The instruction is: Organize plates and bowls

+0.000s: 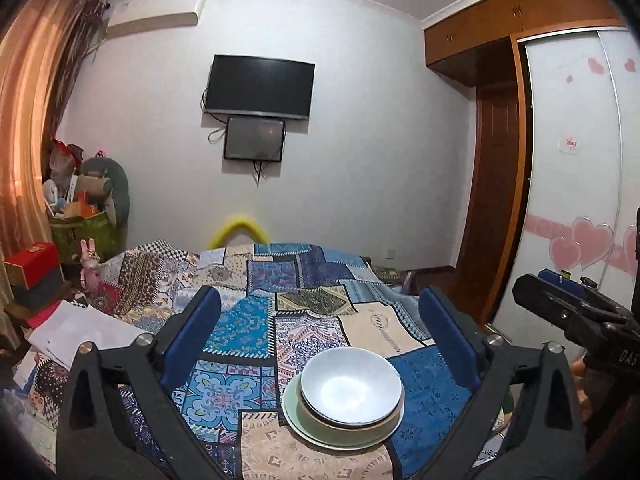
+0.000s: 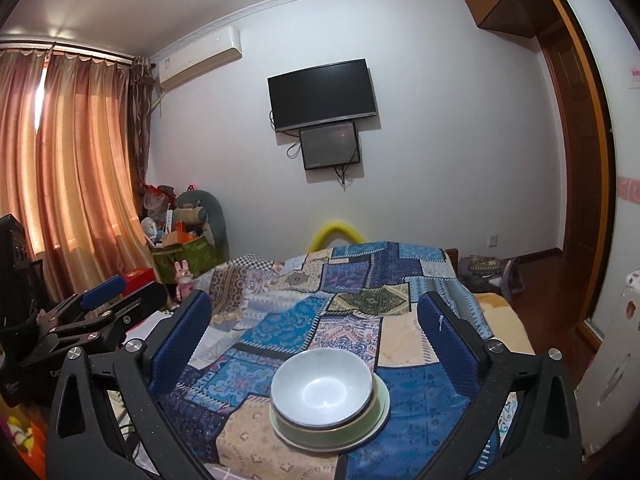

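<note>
A white bowl [image 1: 351, 385] [image 2: 322, 389] sits nested in a green bowl [image 1: 348, 426] [image 2: 340, 428], and both rest on a pale green plate [image 1: 294, 412] [image 2: 382, 412] on the patchwork bedspread [image 1: 248, 320] [image 2: 304, 320]. My left gripper [image 1: 320, 300] hovers above and in front of this stack, jaws wide open with nothing between the blue pads [image 1: 188, 340]. My right gripper [image 2: 316, 304] likewise stands open and empty over the stack. Each gripper shows at the edge of the other's view: the right gripper [image 1: 560, 300] and the left gripper [image 2: 116, 300].
A bed fills the middle, with two wall screens [image 1: 258, 88] beyond it. Bags and toys [image 1: 84, 204] pile up at the left by the curtain [image 2: 72, 160]. A red box [image 1: 34, 260] and papers [image 1: 80, 328] lie left; a wardrobe [image 1: 576, 160] stands right.
</note>
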Demonstrator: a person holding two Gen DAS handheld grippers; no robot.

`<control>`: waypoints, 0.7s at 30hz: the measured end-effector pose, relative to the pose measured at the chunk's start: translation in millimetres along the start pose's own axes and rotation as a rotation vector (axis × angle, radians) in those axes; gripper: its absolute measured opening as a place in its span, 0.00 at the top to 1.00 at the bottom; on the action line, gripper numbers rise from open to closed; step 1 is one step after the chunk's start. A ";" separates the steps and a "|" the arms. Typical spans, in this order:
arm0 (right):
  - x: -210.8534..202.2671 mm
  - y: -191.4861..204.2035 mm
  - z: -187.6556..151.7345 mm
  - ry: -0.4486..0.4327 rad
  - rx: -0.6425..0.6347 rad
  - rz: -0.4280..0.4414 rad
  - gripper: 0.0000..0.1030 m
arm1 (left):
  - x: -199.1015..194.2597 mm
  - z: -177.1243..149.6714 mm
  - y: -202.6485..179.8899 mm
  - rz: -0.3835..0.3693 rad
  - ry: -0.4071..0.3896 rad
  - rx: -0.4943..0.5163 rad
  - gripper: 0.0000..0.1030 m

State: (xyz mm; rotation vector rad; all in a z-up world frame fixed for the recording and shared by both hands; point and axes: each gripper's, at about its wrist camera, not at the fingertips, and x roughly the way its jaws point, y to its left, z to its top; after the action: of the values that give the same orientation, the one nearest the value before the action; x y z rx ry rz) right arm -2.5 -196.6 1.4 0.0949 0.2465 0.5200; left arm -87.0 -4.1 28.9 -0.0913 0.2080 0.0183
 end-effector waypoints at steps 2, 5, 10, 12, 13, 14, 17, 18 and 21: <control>4.0 0.4 -1.1 0.010 0.003 0.004 0.01 | -1.8 -1.0 1.0 0.002 -0.006 0.003 0.01; 3.6 0.4 -4.2 0.018 0.005 0.001 0.00 | -2.1 -2.4 3.0 -0.002 -0.007 0.000 0.00; 1.1 1.1 -8.0 0.026 0.006 0.003 0.00 | -2.8 -4.3 3.6 -0.002 -0.004 -0.001 0.00; 0.3 1.7 -8.4 0.028 0.007 0.005 0.00 | -2.2 -5.5 4.5 -0.004 -0.001 -0.006 0.00; 0.6 1.7 -8.1 0.028 0.008 0.006 0.00 | -2.4 -6.1 5.0 -0.006 0.000 -0.007 0.00; 0.6 1.8 -8.1 0.029 0.009 0.006 0.00 | -1.7 -6.7 5.5 -0.007 0.002 -0.008 0.00; 0.7 1.3 -8.2 0.029 0.009 0.004 0.00 | -1.4 -8.0 6.2 -0.008 0.005 -0.007 0.00; 0.9 1.0 -8.2 0.030 0.009 0.004 0.00 | -1.3 -8.3 5.9 -0.008 0.006 -0.005 0.00; 1.5 1.1 -8.6 0.033 0.012 0.007 0.00 | -0.6 -8.9 5.0 -0.005 0.005 -0.002 0.00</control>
State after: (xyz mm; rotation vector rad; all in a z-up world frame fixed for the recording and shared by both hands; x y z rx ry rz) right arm -4.0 -194.6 -7.0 0.0984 0.2816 0.5272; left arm -89.6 0.0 19.9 -0.0934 0.2128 0.0133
